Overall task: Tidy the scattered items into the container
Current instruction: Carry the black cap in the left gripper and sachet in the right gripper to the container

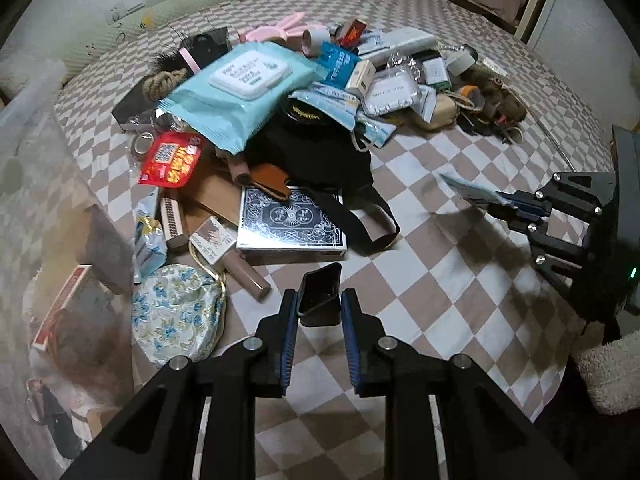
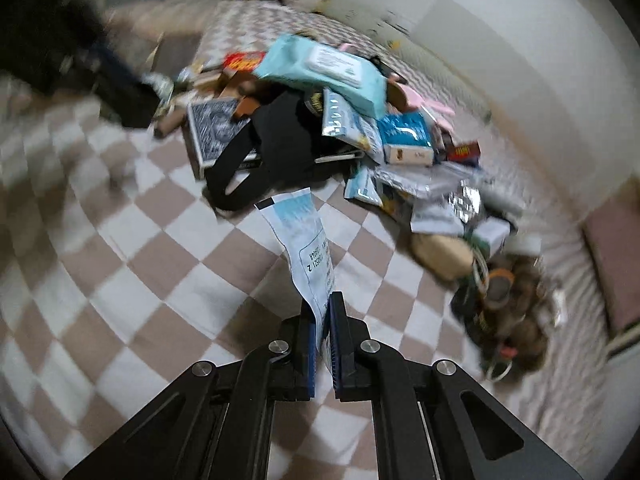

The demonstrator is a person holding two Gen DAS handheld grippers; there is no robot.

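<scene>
Both grippers were loaded. Left gripper (image 1: 319,308) was clamped narrow on a small black clip-like piece (image 1: 320,294), held upright between the pads. Right gripper (image 2: 322,332) was pinched nearly closed on a flat blue-white sachet (image 2: 302,240), long axis running straight out along the fingers, free end toward the pile (image 1: 280,120).

Landmark: the clear plastic container (image 1: 28,128), at the far left edge of the left wrist view, left of the pile on the checkered cloth (image 1: 440,272). It already held a few things, blurred behind its wall.

Key relation: the container lay left of both tools. The left gripper was nearer to it; the right gripper (image 1: 508,202) sat well to the right of the pile, farthest from the container. My read: left drops first; right has to cross over the pile, sachet leading end-on.
</scene>
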